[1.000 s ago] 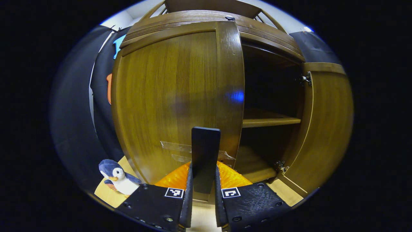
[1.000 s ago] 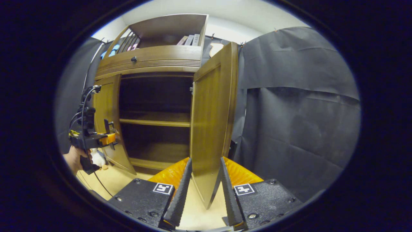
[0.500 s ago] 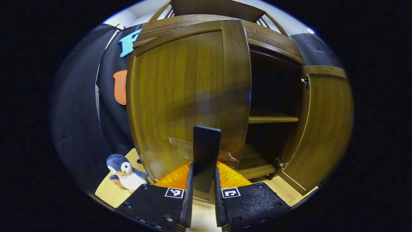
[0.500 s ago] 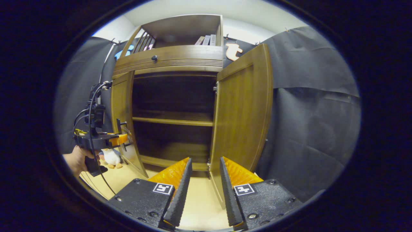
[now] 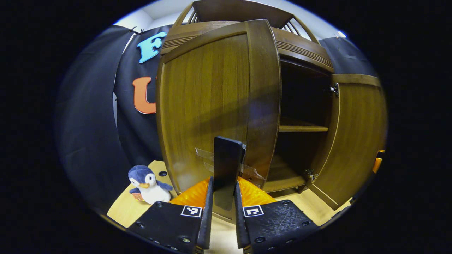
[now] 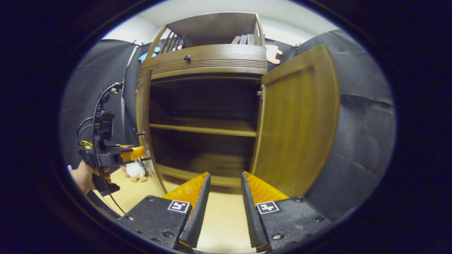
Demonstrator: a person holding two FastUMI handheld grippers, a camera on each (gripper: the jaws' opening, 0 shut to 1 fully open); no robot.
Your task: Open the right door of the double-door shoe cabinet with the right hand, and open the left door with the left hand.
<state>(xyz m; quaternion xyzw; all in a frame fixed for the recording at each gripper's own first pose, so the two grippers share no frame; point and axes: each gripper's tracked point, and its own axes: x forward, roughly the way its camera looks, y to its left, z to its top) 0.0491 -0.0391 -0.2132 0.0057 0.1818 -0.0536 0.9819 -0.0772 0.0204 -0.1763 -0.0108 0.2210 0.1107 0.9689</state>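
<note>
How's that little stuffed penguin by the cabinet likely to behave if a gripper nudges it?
The penguin looks plush, so it would probably squash rather than resist. It seems light for its size and would likely slide or topple on the smooth wooden floor. It stands upright on a narrow base near the left door, so even a light brush could tip it.

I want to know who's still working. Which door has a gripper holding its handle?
The left door: the left gripper is shut on its black handle. The right door stands free of the right gripper.
</note>
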